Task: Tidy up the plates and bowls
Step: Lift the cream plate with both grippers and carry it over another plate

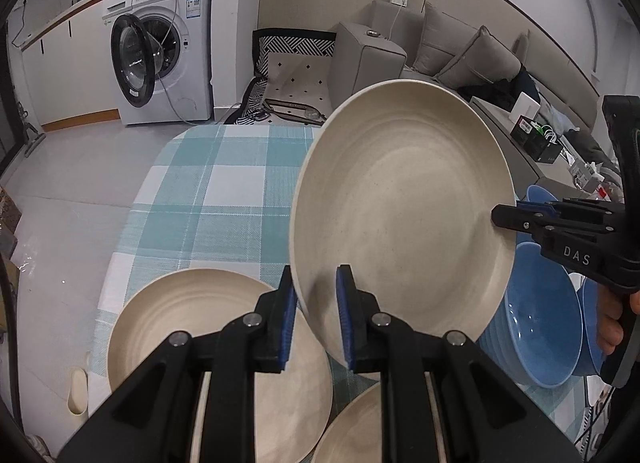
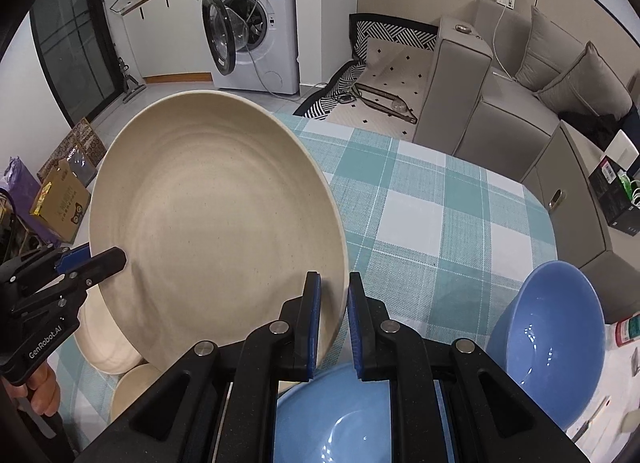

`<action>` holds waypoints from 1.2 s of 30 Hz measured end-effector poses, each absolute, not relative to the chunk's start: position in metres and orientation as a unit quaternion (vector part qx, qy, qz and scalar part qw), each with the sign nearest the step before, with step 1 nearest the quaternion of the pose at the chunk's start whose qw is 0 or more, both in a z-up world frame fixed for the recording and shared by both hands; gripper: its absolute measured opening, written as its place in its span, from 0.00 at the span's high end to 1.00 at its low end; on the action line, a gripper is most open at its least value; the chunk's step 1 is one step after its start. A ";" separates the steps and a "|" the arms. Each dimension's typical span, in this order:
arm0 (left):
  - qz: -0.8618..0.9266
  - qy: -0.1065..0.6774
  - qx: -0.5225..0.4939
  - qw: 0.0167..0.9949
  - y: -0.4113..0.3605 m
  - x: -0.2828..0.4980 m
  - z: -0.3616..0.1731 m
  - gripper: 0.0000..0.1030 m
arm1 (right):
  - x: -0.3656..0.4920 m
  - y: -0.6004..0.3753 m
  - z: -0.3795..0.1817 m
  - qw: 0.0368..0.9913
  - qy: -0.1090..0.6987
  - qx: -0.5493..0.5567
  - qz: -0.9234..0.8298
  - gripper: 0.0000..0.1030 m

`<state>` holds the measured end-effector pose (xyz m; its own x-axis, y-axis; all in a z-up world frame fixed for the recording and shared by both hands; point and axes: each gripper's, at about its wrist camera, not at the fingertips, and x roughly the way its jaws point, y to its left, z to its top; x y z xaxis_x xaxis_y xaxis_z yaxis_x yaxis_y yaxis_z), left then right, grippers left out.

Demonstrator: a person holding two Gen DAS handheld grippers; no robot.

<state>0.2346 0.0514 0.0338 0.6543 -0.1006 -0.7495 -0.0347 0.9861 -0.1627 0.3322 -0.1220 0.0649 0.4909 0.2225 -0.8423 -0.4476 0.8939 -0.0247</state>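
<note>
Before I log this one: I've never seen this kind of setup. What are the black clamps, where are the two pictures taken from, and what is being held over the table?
There is no robot. A person holds a two-finger clamp in each hand, each with a fisheye camera looking along its fingers. One picture comes from the left gripper, the other from the right gripper. Both are shut on opposite edges of one cream plate, held tilted above the checked tablecloth. On the table lie two more cream plates and three blue bowls. A hand shows at the edge.
</note>
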 end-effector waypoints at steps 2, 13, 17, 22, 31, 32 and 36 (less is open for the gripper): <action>-0.019 0.411 -0.080 0.908 0.051 0.230 0.036 0.84 | 0.328 -0.124 0.070 0.857 0.460 -0.120 0.198 0.87; -0.030 0.397 -0.086 0.913 0.052 0.206 0.045 0.83 | 0.302 -0.135 0.084 0.865 0.443 -0.107 0.212 0.87; -0.030 0.394 -0.087 0.915 0.052 0.196 0.046 0.83 | 0.290 -0.136 0.087 0.866 0.438 -0.106 0.215 0.87; -0.031 0.387 -0.088 0.917 0.053 0.182 0.049 0.83 | 0.273 -0.136 0.091 0.869 0.431 -0.106 0.218 0.87; -0.031 0.376 -0.083 0.922 0.051 0.158 0.050 0.83 | 0.246 -0.143 0.095 0.874 0.419 -0.095 0.226 0.87; -0.031 0.375 -0.084 0.923 0.051 0.156 0.050 0.83 | 0.242 -0.144 0.095 0.875 0.417 -0.093 0.228 0.87; -0.030 0.371 -0.084 0.924 0.049 0.147 0.049 0.83 | 0.229 -0.147 0.094 0.877 0.411 -0.087 0.232 0.87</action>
